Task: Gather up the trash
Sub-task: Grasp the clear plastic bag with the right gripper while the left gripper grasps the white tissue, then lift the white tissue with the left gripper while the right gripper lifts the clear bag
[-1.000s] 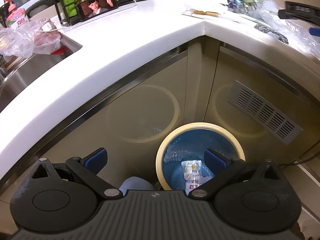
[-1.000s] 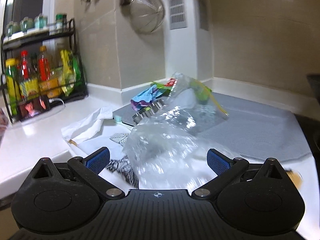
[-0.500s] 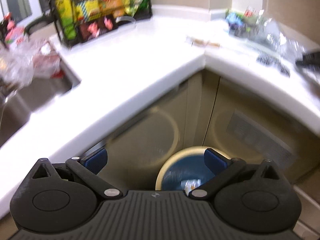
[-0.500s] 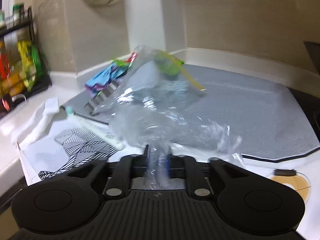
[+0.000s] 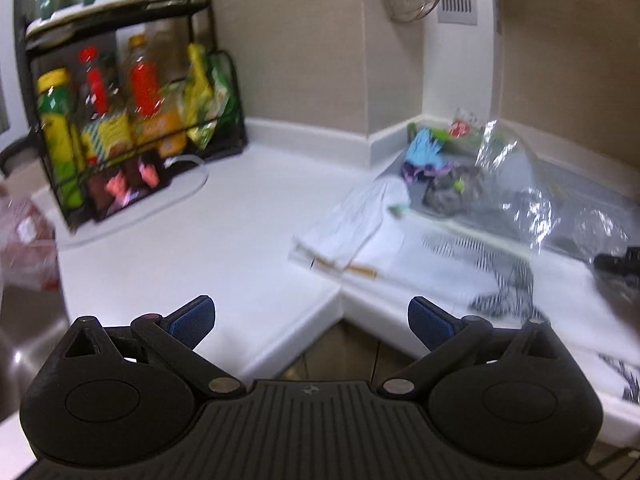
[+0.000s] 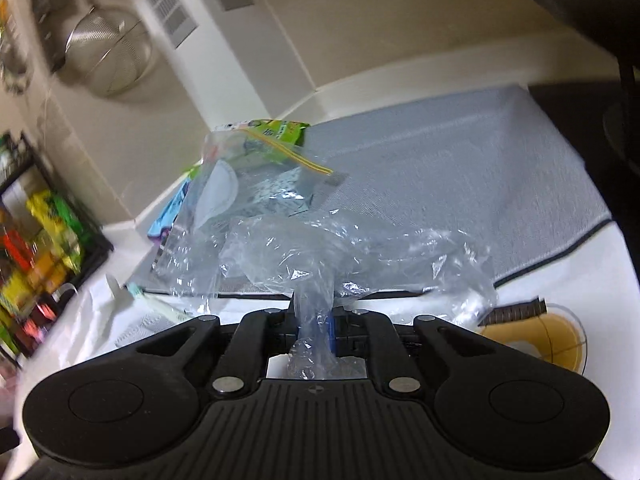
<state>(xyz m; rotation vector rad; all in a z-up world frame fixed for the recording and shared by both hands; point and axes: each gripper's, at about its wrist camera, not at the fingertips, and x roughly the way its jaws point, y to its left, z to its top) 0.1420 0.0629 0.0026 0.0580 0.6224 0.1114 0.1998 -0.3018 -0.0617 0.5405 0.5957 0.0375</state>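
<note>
My right gripper [image 6: 316, 326] is shut on a crumpled clear plastic bag [image 6: 304, 240], which bunches between its blue pads and spreads out over the grey mat [image 6: 460, 168]. The same clear plastic bag [image 5: 516, 184] shows at the right of the left wrist view, with the right gripper's dark tip [image 5: 618, 262] at its edge. My left gripper [image 5: 312, 320] is open with nothing between its fingers, hanging above the counter's corner edge. More trash lies on the white counter [image 5: 224, 216]: white paper wrapping [image 5: 356, 220], a striped wrapper [image 5: 500, 276] and colourful wrappers [image 5: 432, 152] at the back.
A black wire rack [image 5: 120, 120] of bottles and packets stands at the back left. A reddish plastic bag [image 5: 24, 244] sits by the sink at the far left. A metal strainer [image 6: 108, 56] hangs on the wall. A round yellowish lid [image 6: 548, 340] lies near my right gripper.
My right gripper closed on the clear plastic bag and has rolled. My left gripper rose from over the blue bin on the floor to counter height, still open; the bin has left its view.
</note>
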